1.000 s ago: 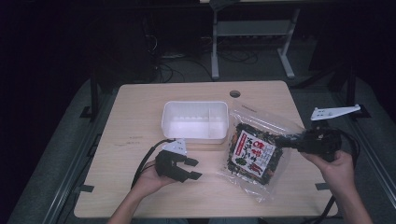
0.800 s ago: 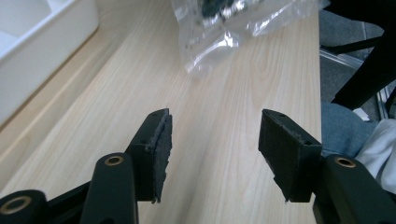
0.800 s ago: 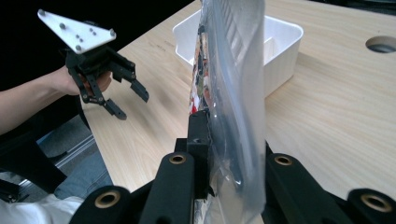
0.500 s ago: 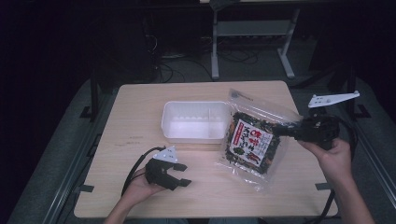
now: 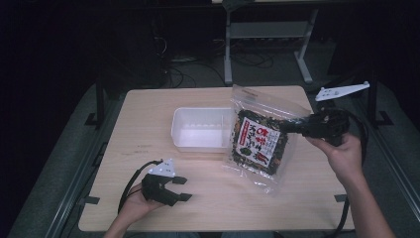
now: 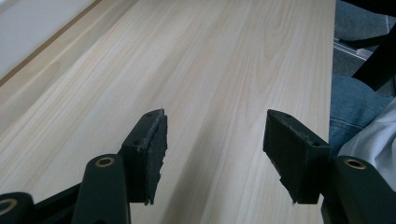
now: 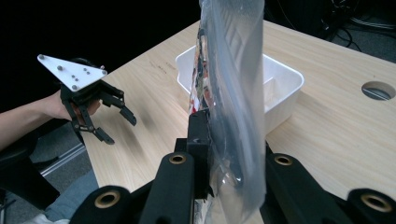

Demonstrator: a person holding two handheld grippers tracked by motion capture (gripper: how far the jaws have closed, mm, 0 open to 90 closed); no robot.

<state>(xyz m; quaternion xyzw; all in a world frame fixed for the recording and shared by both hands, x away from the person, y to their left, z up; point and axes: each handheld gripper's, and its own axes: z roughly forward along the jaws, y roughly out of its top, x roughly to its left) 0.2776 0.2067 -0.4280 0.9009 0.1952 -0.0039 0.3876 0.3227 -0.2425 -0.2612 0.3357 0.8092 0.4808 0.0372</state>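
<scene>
A clear plastic bag of dark dried food with a red and white label (image 5: 258, 139) hangs lifted over the table's right half, its lower corner close to the wood. My right gripper (image 5: 287, 126) is shut on the bag's right edge, and the right gripper view has the bag (image 7: 233, 93) pinched upright between the jaws. My left gripper (image 5: 181, 188) rests open near the table's front left edge, held in a hand. In its own view the left gripper (image 6: 212, 154) has only bare wood between its pads. From the right gripper view the left gripper (image 7: 116, 125) appears open too.
A white rectangular bin (image 5: 181, 130) stands empty at the table's middle, just left of the bag; the same bin (image 7: 289, 86) sits behind the bag in the right gripper view. A round cable hole (image 7: 378, 90) lies at the far side. Metal table legs and cables stand beyond.
The right gripper has raised the bag from lying flat to hanging nearly upright, moving it up and toward the bin. The left gripper has drawn back toward the front edge.
</scene>
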